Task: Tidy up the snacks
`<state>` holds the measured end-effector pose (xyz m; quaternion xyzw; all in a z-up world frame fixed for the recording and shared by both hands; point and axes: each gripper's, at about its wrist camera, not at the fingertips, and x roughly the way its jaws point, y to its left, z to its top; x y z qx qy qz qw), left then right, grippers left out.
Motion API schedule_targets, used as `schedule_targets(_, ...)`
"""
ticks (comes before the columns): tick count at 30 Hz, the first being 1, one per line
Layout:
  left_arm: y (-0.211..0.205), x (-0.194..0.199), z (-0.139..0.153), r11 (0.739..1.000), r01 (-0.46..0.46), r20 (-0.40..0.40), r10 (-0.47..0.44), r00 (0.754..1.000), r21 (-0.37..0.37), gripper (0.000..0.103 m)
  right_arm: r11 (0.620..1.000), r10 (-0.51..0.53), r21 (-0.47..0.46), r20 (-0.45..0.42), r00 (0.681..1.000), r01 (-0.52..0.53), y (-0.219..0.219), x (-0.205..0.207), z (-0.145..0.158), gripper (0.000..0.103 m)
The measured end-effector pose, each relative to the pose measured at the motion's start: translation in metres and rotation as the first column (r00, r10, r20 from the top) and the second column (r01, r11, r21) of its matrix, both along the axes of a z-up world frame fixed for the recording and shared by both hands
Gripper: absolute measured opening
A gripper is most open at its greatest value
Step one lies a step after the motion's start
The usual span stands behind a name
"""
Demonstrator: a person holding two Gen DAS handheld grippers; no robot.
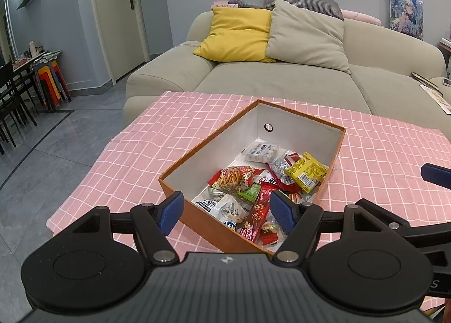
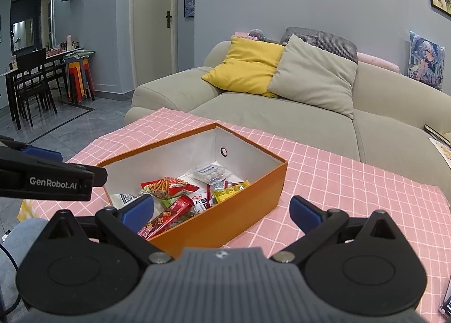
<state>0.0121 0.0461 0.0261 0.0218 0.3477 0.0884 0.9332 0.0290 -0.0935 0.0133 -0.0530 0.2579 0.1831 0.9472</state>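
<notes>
An open orange box [image 1: 180, 166] [image 2: 253, 196] with white inner walls sits on the pink checked tablecloth [image 1: 135, 148] [image 2: 352, 182]. Several snack packets lie inside: a yellow packet [image 1: 305, 171] [image 2: 229, 191], a red stick-snack box [image 1: 257, 217] [image 2: 170, 217], a pretzel-stick bag [image 1: 231, 179] [image 2: 165, 186] and a clear bag of round sweets [image 1: 260, 151] [image 2: 211, 173]. My left gripper [image 1: 227, 211] is open and empty, straddling the box's near corner. My right gripper [image 2: 222, 210] is open and empty, straddling the box's near wall. The left gripper's body shows in the right wrist view [image 2: 50, 180].
A grey sofa [image 1: 282, 80] [image 2: 282, 114] with a yellow cushion [image 1: 236, 34] and beige cushion [image 1: 305, 35] stands right behind the table. A dining table with chairs and coloured stools [image 2: 76, 80] stands far left on the tiled floor.
</notes>
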Motion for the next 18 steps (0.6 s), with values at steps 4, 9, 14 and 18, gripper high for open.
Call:
schedule_targets(4, 0.0016, -0.0015, 0.0008, 1.0, -0.006, 0.002, 0.006, 1.0, 0.0, 0.082, 1.0, 0.001, -0.004, 0.005, 1.0, -0.001, 0.0009, -0.0011, 0.0008, 0.099)
schedule_targets(9, 0.0017, -0.0023, 0.0011, 1.0, -0.007, 0.002, 0.007, 1.0, -0.006, 0.082, 1.0, 0.002, -0.005, 0.011, 1.0, -0.002, 0.0011, -0.0017, 0.0021, 0.099)
schedule_targets(14, -0.001, -0.0017, 0.002, 1.0, -0.013, 0.0, 0.013, 1.0, -0.006, 0.082, 1.0, -0.001, -0.004, 0.009, 1.0, 0.001, 0.0003, -0.0018, 0.0025, 0.099)
schedule_targets(18, -0.0031, -0.0021, 0.0029, 1.0, -0.016, 0.002, 0.016, 1.0, -0.003, 0.082, 1.0, -0.002, -0.003, 0.011, 1.0, 0.002, 0.0006, -0.0017, 0.0026, 0.099)
